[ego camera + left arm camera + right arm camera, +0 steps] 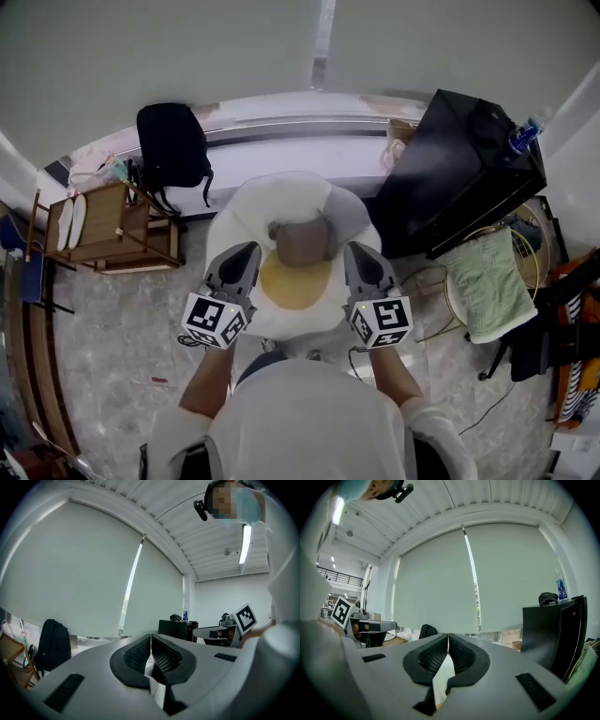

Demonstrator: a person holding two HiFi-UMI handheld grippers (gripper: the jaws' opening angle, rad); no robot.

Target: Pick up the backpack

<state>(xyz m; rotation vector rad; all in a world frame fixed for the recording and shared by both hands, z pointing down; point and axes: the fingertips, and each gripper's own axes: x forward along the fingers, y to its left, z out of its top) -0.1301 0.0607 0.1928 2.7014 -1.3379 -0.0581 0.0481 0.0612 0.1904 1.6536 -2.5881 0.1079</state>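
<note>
Both of our tongs are closed with nothing between them. The left tongs show their ribbed pads meeting along a thin seam in the left gripper view, and the right tongs look the same in the right gripper view. We hold them level and side by side over a white rounded object that carries a brown box.

The backpack is black. It stands upright on the floor, with its back leaning against the low ledge under the window blind, just beside a wooden rack. Its long axis runs up and down, so the top faces the ceiling and the straps hang down its near side.

The backpack lies ahead of the tongs and off to the left, well apart from both. The left gripper view places it low at the far left edge. The right gripper view shows it small, just left of the seam between the pads. We judge the left tongs to be the nearer pair, with the shorter path past the white object. The right tongs would have to cross in front of us.

Picking it up has not begun. We think the next move is a forward-left reach with the tongs opening on the way, aimed at the top of the pack. From here the carry handle is too small to make out, so the grip point may have to be chosen closer in.
</note>
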